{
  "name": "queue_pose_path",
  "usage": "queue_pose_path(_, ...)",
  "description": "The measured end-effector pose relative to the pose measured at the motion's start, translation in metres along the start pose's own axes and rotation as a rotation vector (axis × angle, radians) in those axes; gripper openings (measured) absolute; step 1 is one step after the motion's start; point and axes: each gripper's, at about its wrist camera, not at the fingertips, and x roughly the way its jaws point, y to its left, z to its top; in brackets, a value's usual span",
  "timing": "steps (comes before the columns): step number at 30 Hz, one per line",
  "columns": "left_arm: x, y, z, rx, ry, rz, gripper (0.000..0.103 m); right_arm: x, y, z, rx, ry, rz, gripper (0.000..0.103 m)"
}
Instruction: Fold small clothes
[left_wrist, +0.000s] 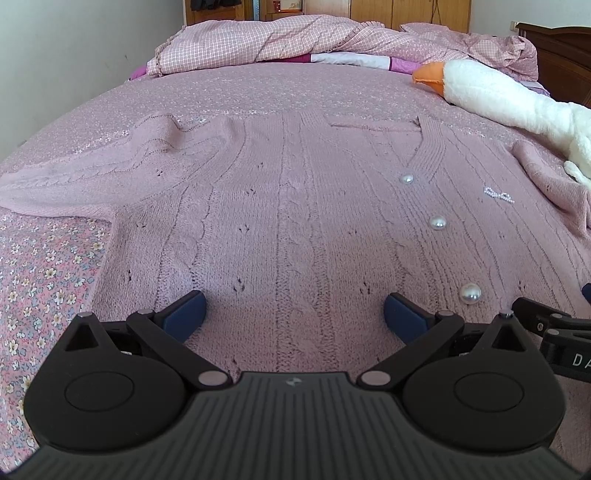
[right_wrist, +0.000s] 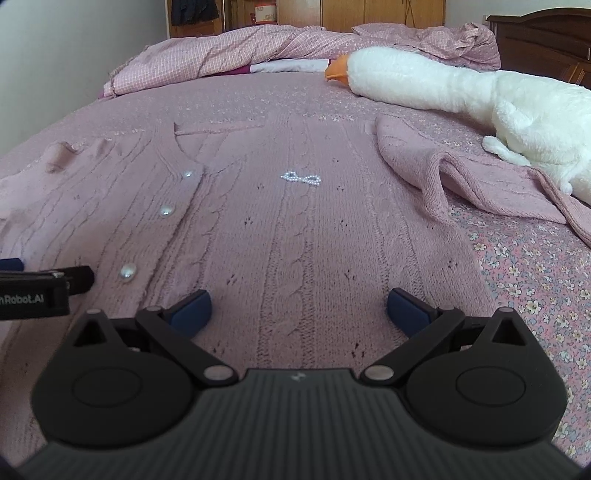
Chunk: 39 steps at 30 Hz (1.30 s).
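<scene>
A pink cable-knit cardigan (left_wrist: 295, 192) lay spread flat on the bed (left_wrist: 48, 266), buttoned with pearl buttons (left_wrist: 438, 223). Over its hem the left gripper (left_wrist: 294, 314) and right gripper (right_wrist: 299, 309) hovered side by side, fingers (right_wrist: 192, 308) spread wide, holding nothing. A plush goose (right_wrist: 461, 88) lay beyond the cardigan's right sleeve.

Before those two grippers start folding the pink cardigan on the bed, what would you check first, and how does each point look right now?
1. Left gripper open, holding nothing: ok.
2. Right gripper open, holding nothing: ok.
3. Cardigan body spread flat, buttoned front up: ok.
4. Left sleeve smooth: not ok, a raised wrinkle.
5. Right sleeve flat: not ok, rumpled, and it lies against the plush goose.
6. Hem edge under the grippers: cannot tell, hidden from both views.
</scene>
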Motion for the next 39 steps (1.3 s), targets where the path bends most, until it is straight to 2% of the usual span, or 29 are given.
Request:
queue_pose_path(19, -0.001, 0.000, -0.002, 0.000, -0.001, 0.003, 0.103, -0.001, 0.000, -0.004, 0.001, -0.028, -0.004, 0.103)
queue_pose_path(27, -0.006, 0.005, 0.008, -0.001, 0.048, -0.028, 0.103, -0.012, -0.021, 0.007, 0.053, -0.007, 0.045, 0.103)
queue_pose_path(33, -0.015, 0.010, 0.021, -0.047, 0.045, -0.072, 0.103, -0.019, -0.074, 0.026, 0.066, -0.048, -0.034, 0.103)
queue_pose_path(39, -0.022, -0.011, 0.029, -0.011, 0.048, -0.084, 0.103, -0.012, -0.142, 0.041, 0.097, -0.083, -0.200, 0.103)
